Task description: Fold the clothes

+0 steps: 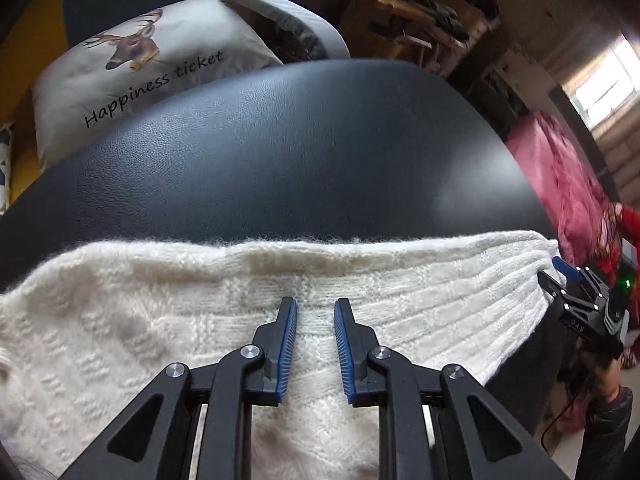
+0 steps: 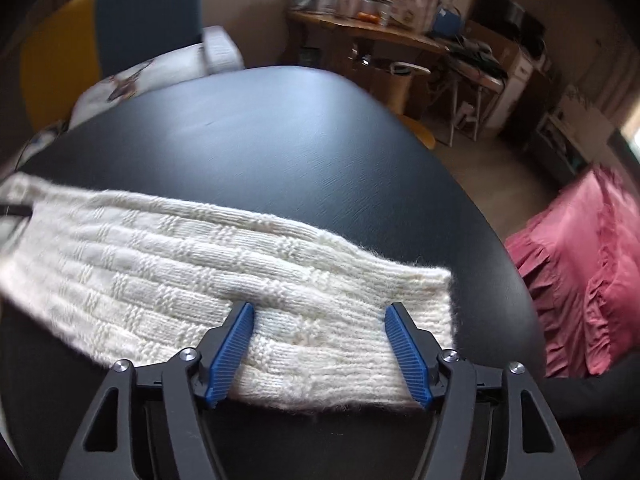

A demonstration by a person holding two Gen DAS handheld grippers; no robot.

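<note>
White knit garment (image 2: 224, 280) lies flat along near edge of black bench (image 2: 304, 148). Left claw (image 1: 315, 306) hovers over it, jaws apart, gripping nothing. Right claw (image 2: 320, 312) spread wide over its end, released.

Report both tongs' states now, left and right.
Left tongs: open, narrow gap, above the white knit sweater, gripping nothing.
Right tongs: open wide over the sweater's end, gripping nothing.

Black leather-grain table (image 1: 304, 140) fills foreground. Behind its far left corner: white deer-print cushion (image 1: 140, 68) against yellow-and-teal chair backs (image 2: 120, 24). Cluttered wooden desk (image 2: 372, 30) along far wall. Pink bedding (image 2: 580, 272) right; bright window (image 1: 604, 80) lit by daylight.
</note>
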